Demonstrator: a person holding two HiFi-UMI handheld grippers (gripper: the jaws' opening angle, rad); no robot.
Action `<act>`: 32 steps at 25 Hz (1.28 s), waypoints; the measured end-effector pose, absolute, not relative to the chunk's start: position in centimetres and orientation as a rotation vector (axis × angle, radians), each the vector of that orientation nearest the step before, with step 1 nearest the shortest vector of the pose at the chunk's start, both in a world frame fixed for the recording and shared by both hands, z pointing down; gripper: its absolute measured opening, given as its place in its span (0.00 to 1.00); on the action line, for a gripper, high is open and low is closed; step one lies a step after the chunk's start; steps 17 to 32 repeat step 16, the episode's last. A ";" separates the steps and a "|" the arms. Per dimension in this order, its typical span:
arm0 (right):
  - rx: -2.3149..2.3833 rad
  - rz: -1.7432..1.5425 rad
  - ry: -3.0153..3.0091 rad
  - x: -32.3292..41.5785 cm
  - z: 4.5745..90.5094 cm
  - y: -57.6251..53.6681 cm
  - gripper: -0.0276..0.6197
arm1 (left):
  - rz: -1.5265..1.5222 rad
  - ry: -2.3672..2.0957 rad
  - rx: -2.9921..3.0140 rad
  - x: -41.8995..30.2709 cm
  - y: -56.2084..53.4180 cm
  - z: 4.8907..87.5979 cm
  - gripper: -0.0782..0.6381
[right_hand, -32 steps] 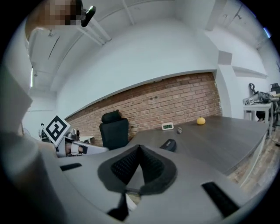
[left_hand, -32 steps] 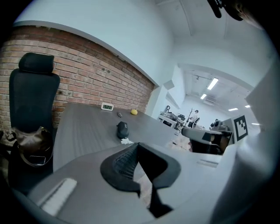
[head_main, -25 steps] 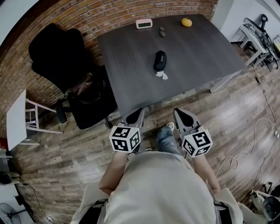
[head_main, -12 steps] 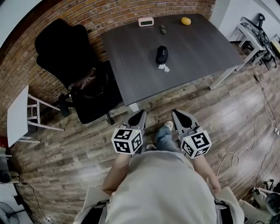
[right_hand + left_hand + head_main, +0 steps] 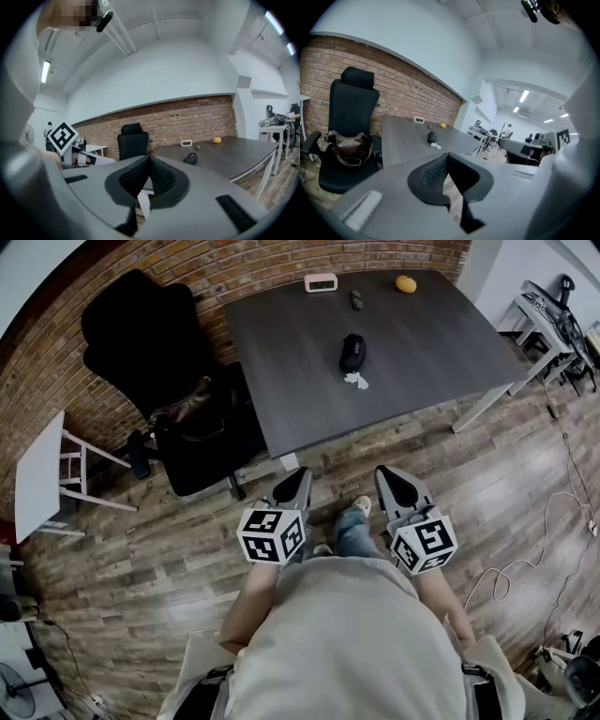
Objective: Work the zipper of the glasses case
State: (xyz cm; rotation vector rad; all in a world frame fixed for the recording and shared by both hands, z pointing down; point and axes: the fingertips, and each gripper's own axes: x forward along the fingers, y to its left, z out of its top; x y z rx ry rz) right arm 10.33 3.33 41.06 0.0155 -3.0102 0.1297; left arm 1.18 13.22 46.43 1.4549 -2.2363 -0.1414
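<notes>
In the head view, the small black oval glasses case (image 5: 352,352) lies near the middle of the dark grey rectangular table (image 5: 431,334), with a small white tag (image 5: 356,381) just beside its near end. The left gripper (image 5: 294,482) and the right gripper (image 5: 394,482) are close to our body over the wooden floor, well apart from the case. The black office chair (image 5: 141,334) crowds the left side of the table. The right side is more open, but thin cables (image 5: 525,563) lie on the floor there, and a foot could catch them.

In the left gripper view, the left gripper (image 5: 449,157) has its ribbed pads pressed together with nothing between them. The case (image 5: 432,137) looks very small, so we cannot tell if the zipper is closed or open. The scene fits an approach to the case as well as a retreat from it. We judge the case is light and could slide on the smooth top if the zipper is pulled without a second hold.

In the right gripper view, the right gripper (image 5: 150,160) is also closed and empty. The case (image 5: 191,158) has bare table all around it and is far from the edges. The near table corner is the obstacle for our arms.
</notes>
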 end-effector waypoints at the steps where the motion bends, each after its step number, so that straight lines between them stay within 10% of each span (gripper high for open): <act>1: 0.006 0.137 -3.016 10.3 41.0 3.4 0.05 | -0.141 -2.237 1.455 1.2 13.3 46.4 0.12; 32: 0.005 0.177 -3.017 10.3 41.8 3.1 0.05 | -0.113 -2.179 1.458 1.9 13.4 47.7 0.12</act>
